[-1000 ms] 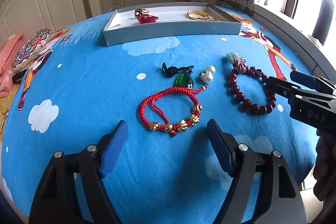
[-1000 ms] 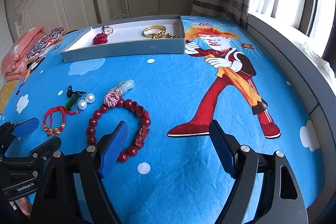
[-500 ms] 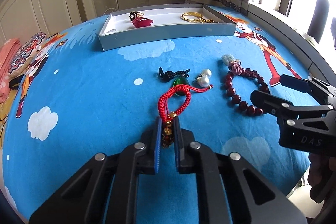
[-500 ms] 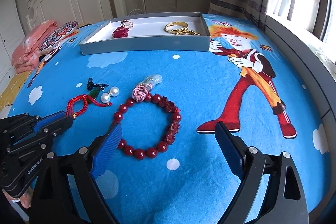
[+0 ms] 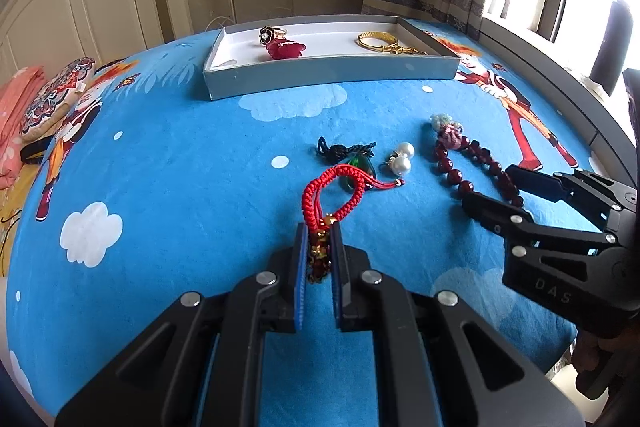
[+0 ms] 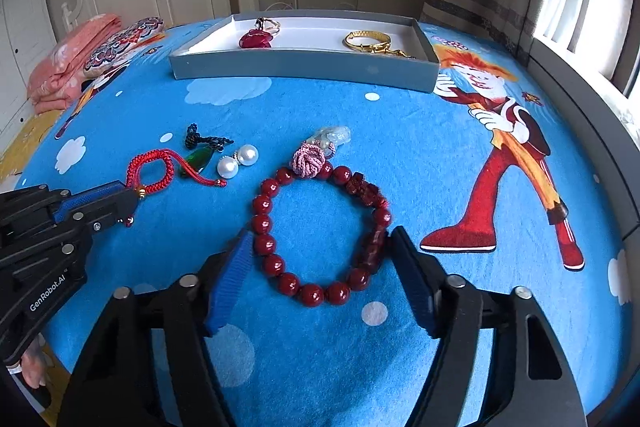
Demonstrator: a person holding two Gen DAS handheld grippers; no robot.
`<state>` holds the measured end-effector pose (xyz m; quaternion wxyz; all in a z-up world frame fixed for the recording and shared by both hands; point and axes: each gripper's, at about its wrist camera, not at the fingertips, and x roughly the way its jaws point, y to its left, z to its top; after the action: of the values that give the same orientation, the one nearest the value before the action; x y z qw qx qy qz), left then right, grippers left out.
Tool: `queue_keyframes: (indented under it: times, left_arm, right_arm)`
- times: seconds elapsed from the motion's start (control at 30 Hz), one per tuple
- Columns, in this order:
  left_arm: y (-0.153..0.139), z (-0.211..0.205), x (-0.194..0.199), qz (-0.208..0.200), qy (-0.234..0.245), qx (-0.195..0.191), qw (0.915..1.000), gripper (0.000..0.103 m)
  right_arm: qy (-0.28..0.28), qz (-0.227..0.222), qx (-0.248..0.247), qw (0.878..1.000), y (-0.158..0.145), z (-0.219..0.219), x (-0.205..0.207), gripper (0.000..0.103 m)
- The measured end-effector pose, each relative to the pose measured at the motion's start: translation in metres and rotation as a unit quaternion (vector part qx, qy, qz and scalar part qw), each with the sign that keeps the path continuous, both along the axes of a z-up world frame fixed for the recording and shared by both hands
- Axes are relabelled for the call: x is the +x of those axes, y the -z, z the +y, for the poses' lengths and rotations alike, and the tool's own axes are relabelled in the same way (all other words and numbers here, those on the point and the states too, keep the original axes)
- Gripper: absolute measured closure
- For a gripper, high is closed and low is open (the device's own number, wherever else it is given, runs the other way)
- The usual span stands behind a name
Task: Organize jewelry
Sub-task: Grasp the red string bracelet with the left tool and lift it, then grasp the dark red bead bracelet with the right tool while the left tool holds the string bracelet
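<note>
Your left tool (image 5: 319, 259) is closed on the red cord bracelet (image 5: 332, 195) above the bed (image 5: 180, 187). Your right tool (image 6: 322, 281) is wide open around the near part of the bead bracelet (image 6: 320, 231).

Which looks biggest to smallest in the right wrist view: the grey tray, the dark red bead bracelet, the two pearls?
1. grey tray, widest though farthest away.
2. dark red bead bracelet, lying between the open right claw fingers; nearness enlarges it.
3. two pearls, smallest by far.

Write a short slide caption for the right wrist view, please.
Open right gripper straddles the dark red bead bracelet; left gripper pinches the red cord bracelet.
</note>
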<state>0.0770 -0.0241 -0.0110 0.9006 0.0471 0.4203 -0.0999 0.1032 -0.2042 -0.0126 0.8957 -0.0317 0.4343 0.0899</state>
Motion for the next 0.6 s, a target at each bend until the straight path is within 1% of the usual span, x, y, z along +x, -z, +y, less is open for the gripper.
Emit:
queue_keyframes:
  times: [0.07, 0.1, 0.13, 0.2, 0.3, 0.33, 0.37, 0.47, 0.6]
  left_arm:
    - [-0.002, 0.001, -0.001, -0.002, -0.001, -0.001, 1.0, 0.093]
    - [-0.003, 0.002, -0.001, -0.003, -0.002, -0.002, 1.0, 0.093]
    - [-0.004, 0.002, -0.002, -0.005, -0.002, -0.002, 1.0, 0.093]
    - [-0.006, 0.003, -0.002, -0.006, -0.003, -0.003, 1.0, 0.093]
    - [-0.007, 0.002, -0.003, -0.008, -0.003, -0.004, 1.0, 0.093]
    - [-0.009, 0.003, -0.003, -0.01, -0.003, -0.004, 0.9999, 0.093]
    - [-0.01, 0.003, -0.004, -0.011, -0.003, -0.005, 0.9999, 0.093]
    - [-0.011, 0.002, -0.004, -0.013, -0.002, -0.007, 0.9999, 0.093]
    - [-0.01, 0.004, -0.005, -0.011, -0.005, -0.006, 0.9999, 0.093]
  right_arm:
    - [-0.001, -0.003, 0.002, 1.0, -0.001, -0.001, 0.0, 0.066]
    - [0.0, -0.004, 0.005, 1.0, -0.002, -0.003, 0.0, 0.071]
    - [-0.003, -0.004, 0.013, 1.0, -0.003, -0.005, -0.001, 0.08]
    - [-0.007, -0.003, 0.03, 1.0, -0.005, -0.009, -0.002, 0.08]
    - [-0.007, -0.008, 0.036, 0.999, -0.008, -0.013, -0.004, 0.081]
    - [-0.004, -0.015, 0.037, 0.999, -0.011, -0.015, -0.006, 0.087]
    - [0.0, -0.021, 0.033, 0.999, -0.015, -0.016, -0.007, 0.097]
    - [-0.002, -0.023, 0.033, 0.999, -0.021, -0.019, -0.007, 0.099]
    - [0.01, -0.011, 0.04, 0.999, -0.016, -0.024, -0.006, 0.098]
